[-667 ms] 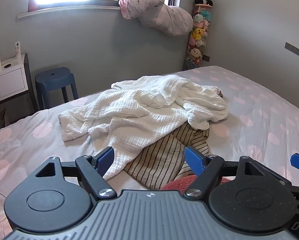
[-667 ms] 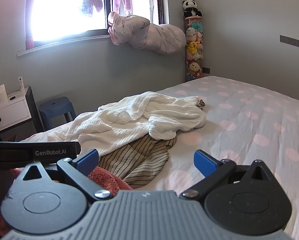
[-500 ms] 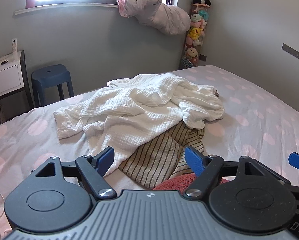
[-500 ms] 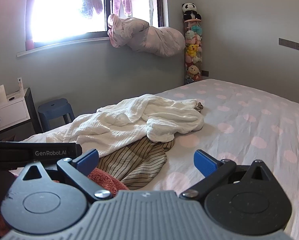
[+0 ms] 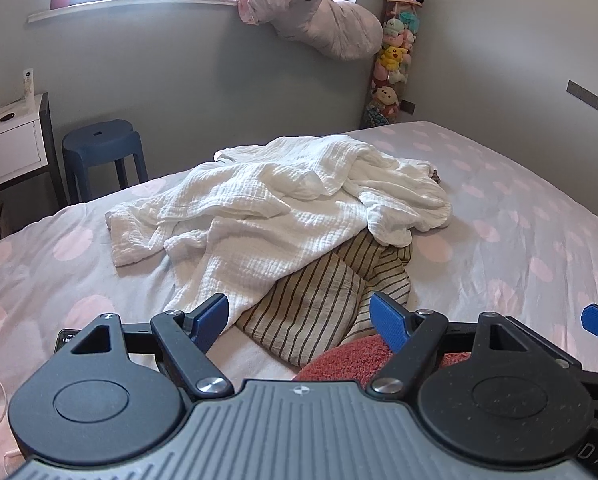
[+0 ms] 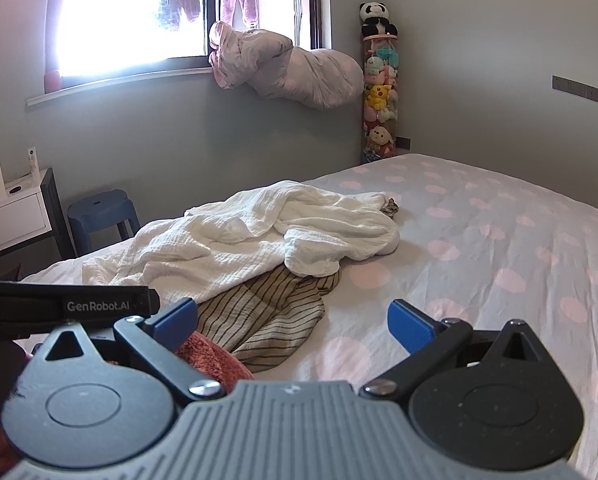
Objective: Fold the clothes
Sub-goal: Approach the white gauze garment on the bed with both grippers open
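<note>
A crumpled white crinkle-cotton garment point(image 5: 283, 216) point(image 6: 259, 240) lies in a heap on the bed. A beige striped garment point(image 5: 319, 312) point(image 6: 271, 312) sticks out from under its near edge. A red-pink terry cloth point(image 5: 351, 360) point(image 6: 207, 360) lies nearest me, partly hidden by the gripper bodies. My left gripper point(image 5: 301, 316) is open and empty, hovering just short of the striped garment. My right gripper point(image 6: 293, 320) is open and empty, to the right of the left one, over the striped garment's edge and bare sheet.
The bed point(image 5: 519, 240) has a grey sheet with pink dots. A blue stool point(image 5: 99, 148) and a white nightstand point(image 5: 7, 140) stand at the left by the wall. A bundled quilt point(image 6: 291, 68) hangs over the windowsill. A tube of plush toys point(image 6: 379, 92) stands in the corner.
Both grippers have edged forward toward the heap and the left view has tipped down slightly. The clothes have not moved. Both jaws stay open.
</note>
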